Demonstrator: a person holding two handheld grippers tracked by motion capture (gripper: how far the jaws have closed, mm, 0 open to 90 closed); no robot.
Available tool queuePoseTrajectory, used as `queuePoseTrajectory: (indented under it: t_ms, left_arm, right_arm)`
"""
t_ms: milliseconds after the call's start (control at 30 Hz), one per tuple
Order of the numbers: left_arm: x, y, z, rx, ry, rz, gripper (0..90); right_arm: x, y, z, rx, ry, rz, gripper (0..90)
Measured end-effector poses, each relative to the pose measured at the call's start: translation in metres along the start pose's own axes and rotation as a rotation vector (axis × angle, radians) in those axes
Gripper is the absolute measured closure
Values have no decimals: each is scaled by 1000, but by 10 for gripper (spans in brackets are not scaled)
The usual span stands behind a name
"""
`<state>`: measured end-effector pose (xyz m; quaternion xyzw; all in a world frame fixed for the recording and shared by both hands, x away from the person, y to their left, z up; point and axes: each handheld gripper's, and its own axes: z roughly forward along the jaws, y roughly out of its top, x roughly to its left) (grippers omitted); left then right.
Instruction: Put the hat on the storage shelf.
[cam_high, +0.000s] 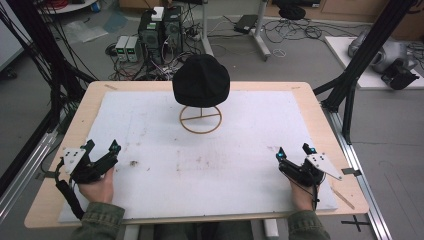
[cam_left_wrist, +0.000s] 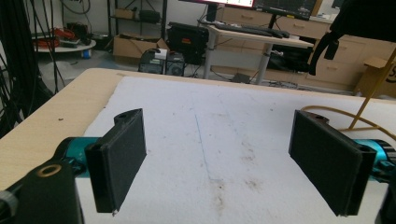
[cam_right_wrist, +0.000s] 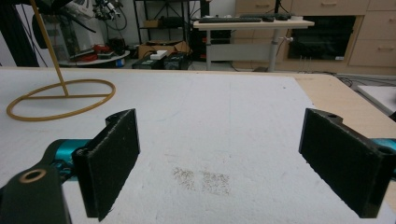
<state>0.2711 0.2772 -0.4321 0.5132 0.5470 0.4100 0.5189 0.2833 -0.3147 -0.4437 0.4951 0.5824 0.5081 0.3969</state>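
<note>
A black hat (cam_high: 201, 80) rests on top of a gold wire stand (cam_high: 200, 119) at the back middle of the white mat (cam_high: 210, 165). In the left gripper view the hat (cam_left_wrist: 369, 18) shows at the top right, with the stand's rod (cam_left_wrist: 373, 91) below it. The stand's ring base (cam_right_wrist: 60, 99) lies at the left in the right gripper view. My left gripper (cam_high: 103, 147) rests at the mat's near left, open, with nothing between its pads (cam_left_wrist: 119, 163). My right gripper (cam_high: 294, 151) rests at the near right, open and empty too.
The mat covers a wooden table (cam_high: 95, 90). Faint brown stains (cam_high: 200, 162) mark the mat's middle. Black frame posts (cam_high: 370, 45) stand to the right, and computers with cables (cam_high: 160, 30) sit on the floor behind the table.
</note>
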Motion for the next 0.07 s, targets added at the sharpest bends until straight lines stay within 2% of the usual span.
queuePoseTrajectory:
  t_ms: [67]
  left_arm:
    - [0, 0, 0, 2, -3, 0, 191]
  right_arm:
    - [0, 0, 0, 5, 2, -4, 116]
